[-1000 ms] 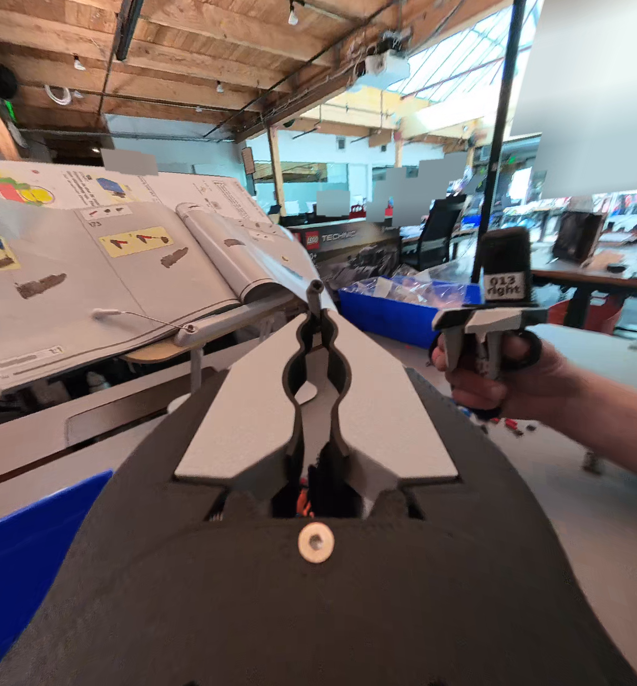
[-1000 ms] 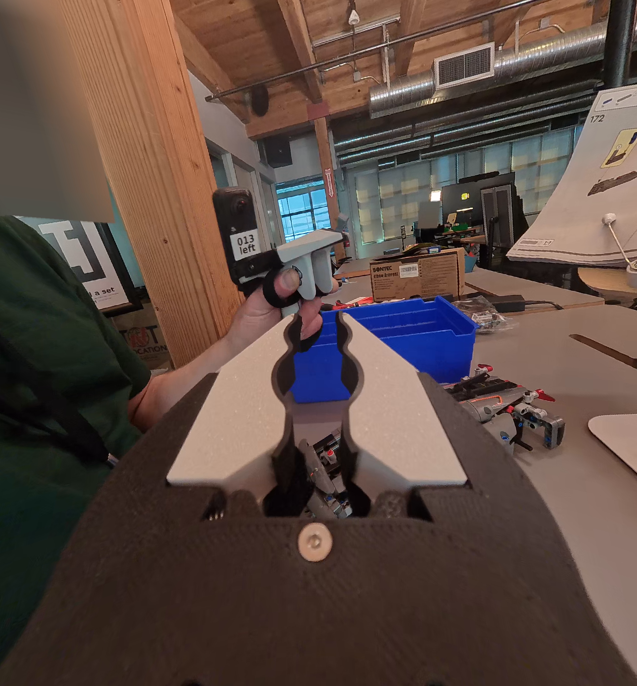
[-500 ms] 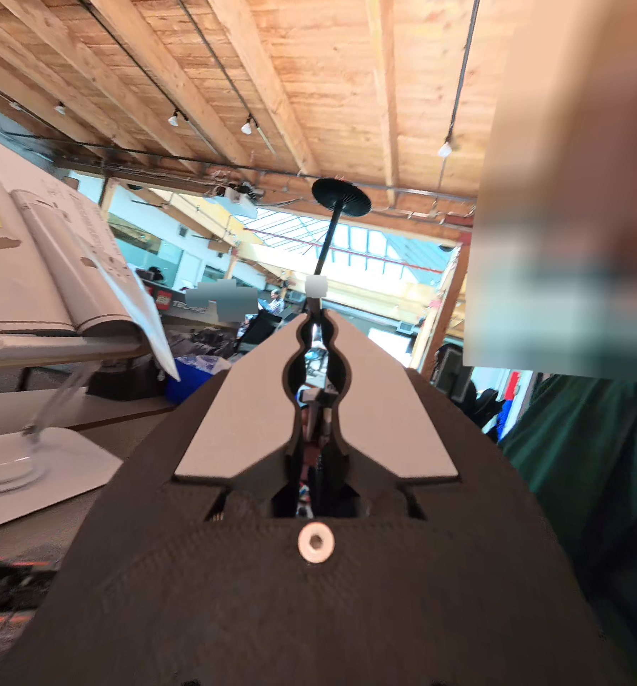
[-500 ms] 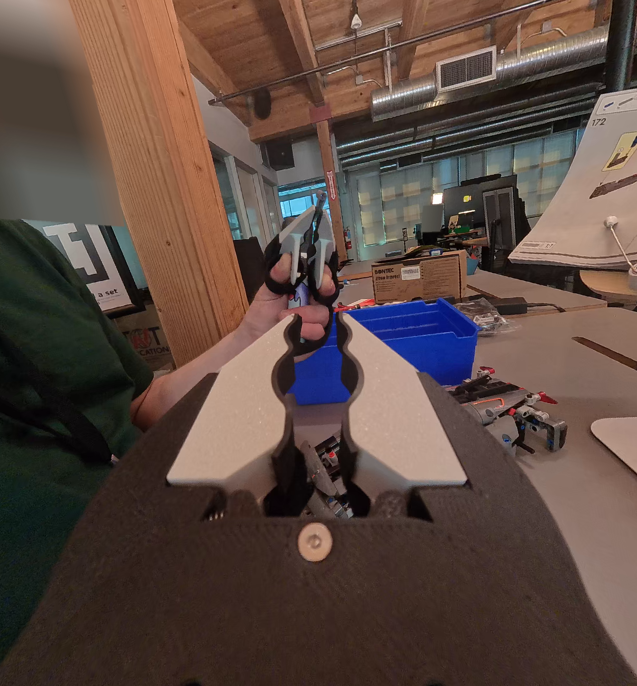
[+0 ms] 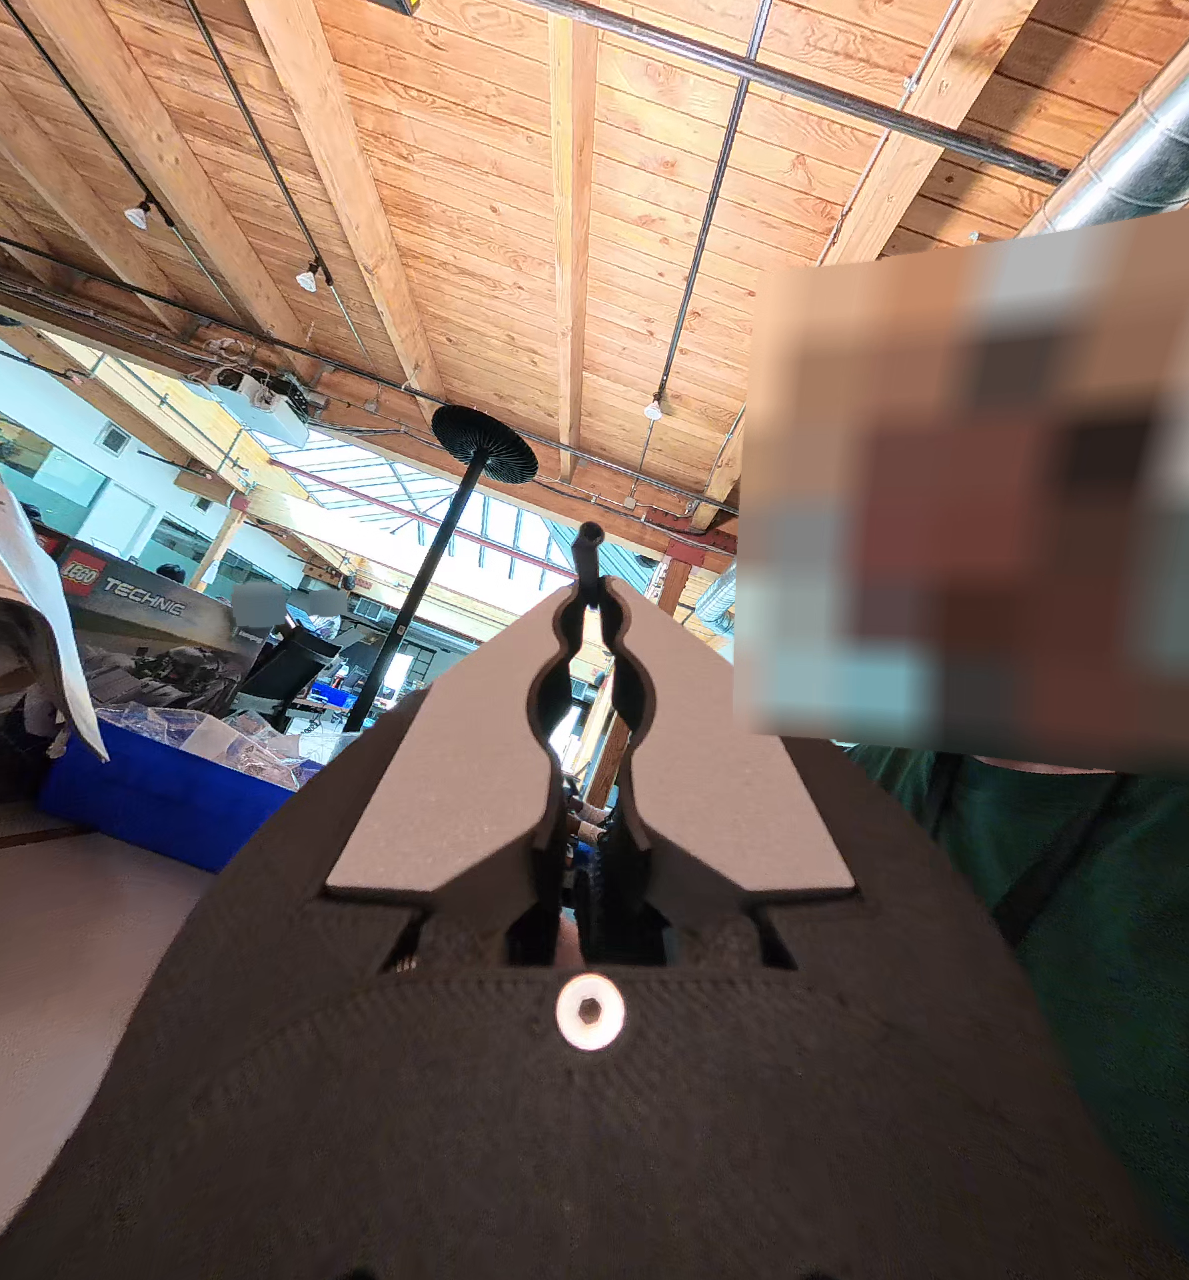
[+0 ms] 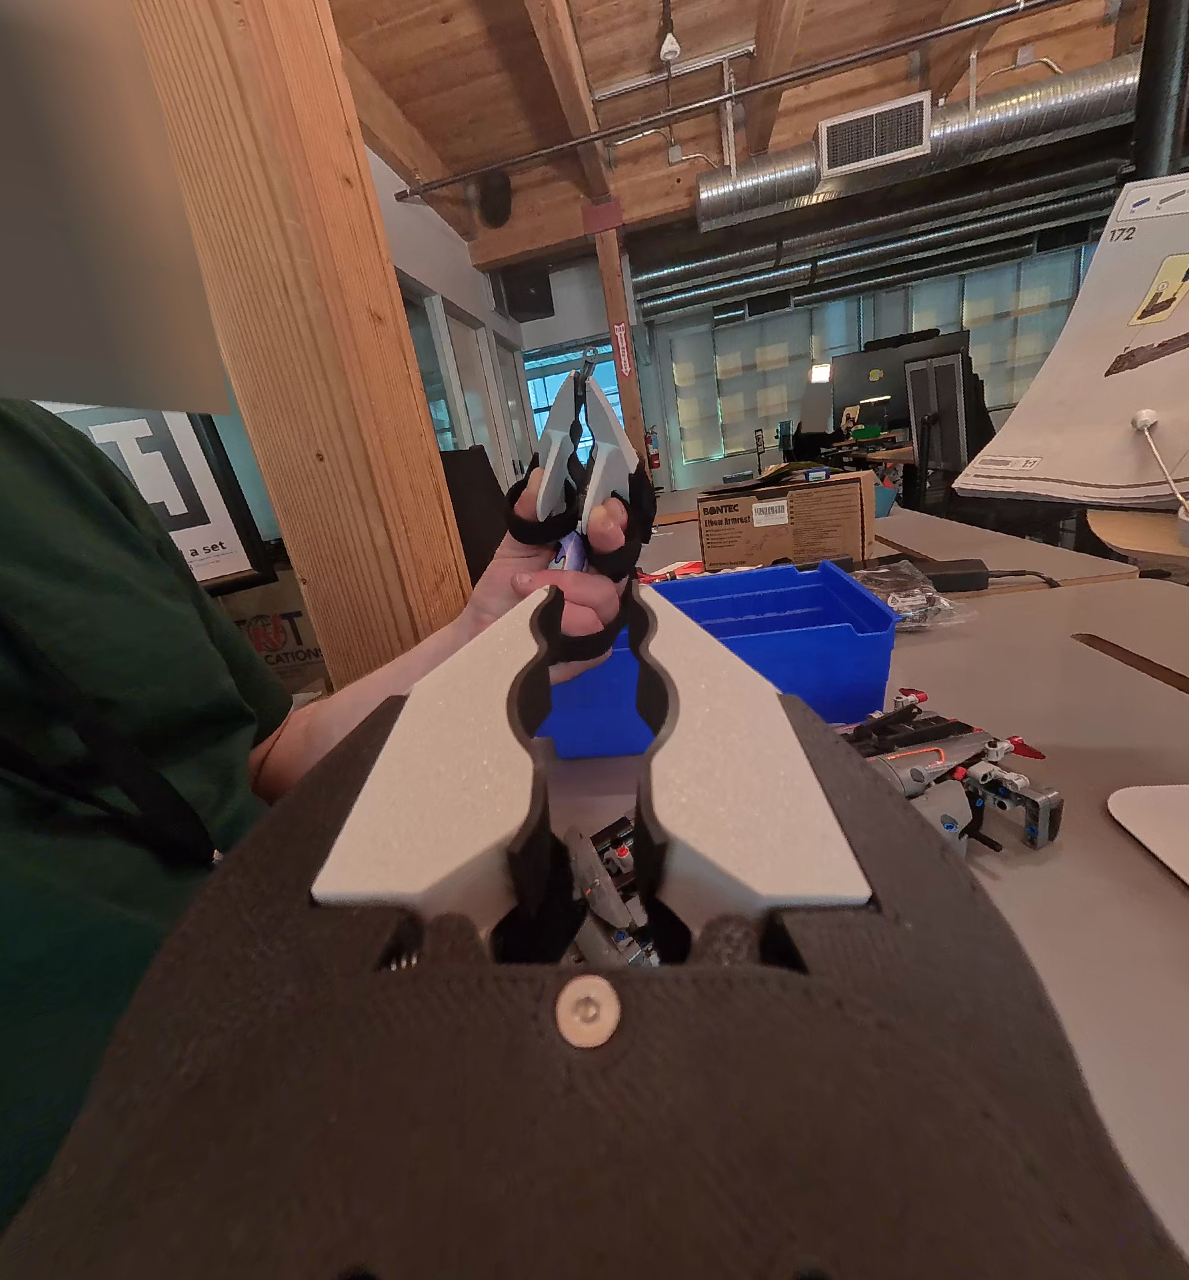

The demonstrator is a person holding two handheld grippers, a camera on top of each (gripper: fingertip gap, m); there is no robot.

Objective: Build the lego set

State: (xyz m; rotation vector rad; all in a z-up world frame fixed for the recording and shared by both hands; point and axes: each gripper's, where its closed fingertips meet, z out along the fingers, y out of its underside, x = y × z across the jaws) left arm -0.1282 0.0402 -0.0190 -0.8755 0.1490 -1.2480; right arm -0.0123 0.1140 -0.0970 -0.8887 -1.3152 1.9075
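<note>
The right gripper (image 6: pixel 588 647) sat low with its jaws parted and nothing between them, the partly built lego model (image 6: pixel 952 769) just to its right on the table. Beyond it, above the blue bin (image 6: pixel 785 623), the left gripper (image 5: pixel 593 601) pointed upward, pinching a small black pin (image 5: pixel 588 547), its long axis upright, well above that model.
</note>
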